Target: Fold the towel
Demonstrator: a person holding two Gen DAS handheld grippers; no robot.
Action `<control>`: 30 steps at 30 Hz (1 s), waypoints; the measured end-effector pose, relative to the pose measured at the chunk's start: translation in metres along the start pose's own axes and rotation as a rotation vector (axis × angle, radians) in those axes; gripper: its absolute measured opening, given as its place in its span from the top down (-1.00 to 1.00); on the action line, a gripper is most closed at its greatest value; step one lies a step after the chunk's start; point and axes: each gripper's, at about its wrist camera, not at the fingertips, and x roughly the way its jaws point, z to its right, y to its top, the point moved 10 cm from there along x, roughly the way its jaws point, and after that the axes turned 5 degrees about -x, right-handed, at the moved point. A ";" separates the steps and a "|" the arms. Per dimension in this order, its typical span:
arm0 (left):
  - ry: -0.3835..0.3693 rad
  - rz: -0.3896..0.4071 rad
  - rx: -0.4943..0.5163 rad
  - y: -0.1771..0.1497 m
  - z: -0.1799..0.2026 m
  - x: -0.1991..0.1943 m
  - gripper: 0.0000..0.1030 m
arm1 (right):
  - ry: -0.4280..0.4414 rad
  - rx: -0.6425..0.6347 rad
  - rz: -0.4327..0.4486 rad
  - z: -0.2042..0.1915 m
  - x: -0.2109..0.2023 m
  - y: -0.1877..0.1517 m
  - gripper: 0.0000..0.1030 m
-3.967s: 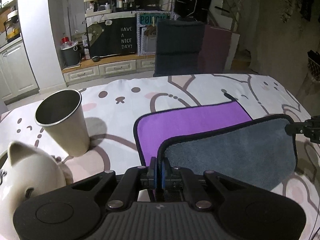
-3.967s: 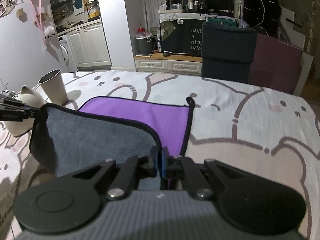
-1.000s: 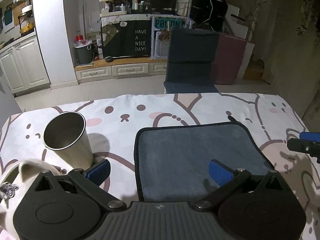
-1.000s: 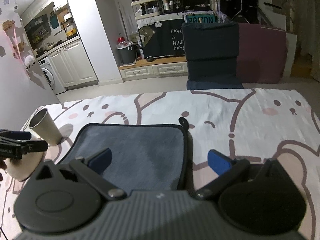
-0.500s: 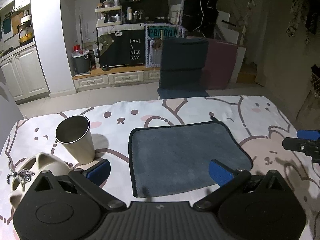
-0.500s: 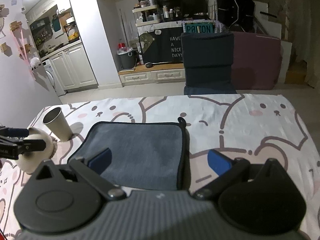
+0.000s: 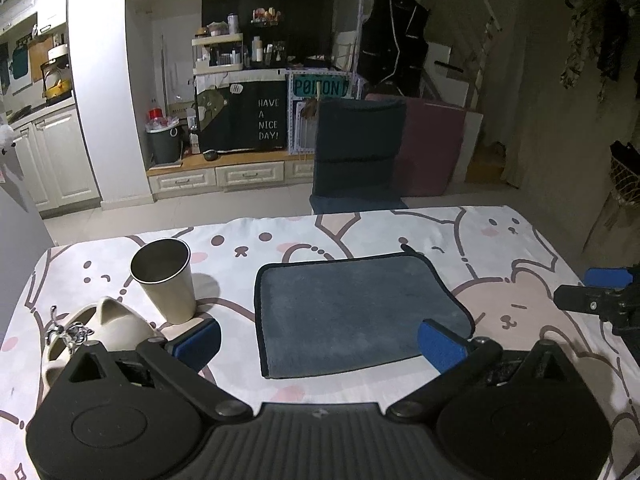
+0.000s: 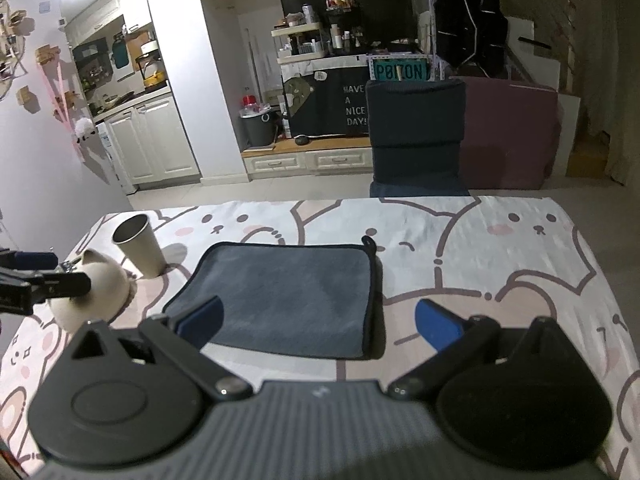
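The towel [image 7: 352, 308] lies folded flat on the table, grey side up with a dark edging and a small loop at its far right corner. It also shows in the right wrist view [image 8: 288, 296]. My left gripper [image 7: 320, 344] is open and empty, above the towel's near edge. My right gripper [image 8: 316, 320] is open and empty, above the towel's near right corner. The right gripper's fingers [image 7: 592, 300] show at the right edge of the left wrist view. The left gripper's fingers [image 8: 44, 280] show at the left edge of the right wrist view.
A metal cup [image 7: 166, 280] stands left of the towel. A cream cat-shaped bowl [image 7: 100, 332] with keys on it sits nearer, at the left. The table has a bunny-print cloth [image 7: 500, 240]. A dark chair [image 7: 356, 152] stands beyond the far edge.
Four seconds ago both grippers held the towel's corners mid-fold with purple showing. Both have let go, opened and pulled back upward. The towel lies folded and still.
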 end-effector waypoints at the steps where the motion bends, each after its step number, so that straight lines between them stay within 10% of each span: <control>1: 0.000 0.004 -0.001 -0.001 0.000 -0.004 -1.00 | 0.002 -0.003 0.003 -0.002 -0.004 -0.001 -0.99; 30: -0.033 0.047 0.075 -0.050 0.031 -0.088 -1.00 | 0.045 -0.060 0.092 -0.033 -0.080 -0.027 -0.99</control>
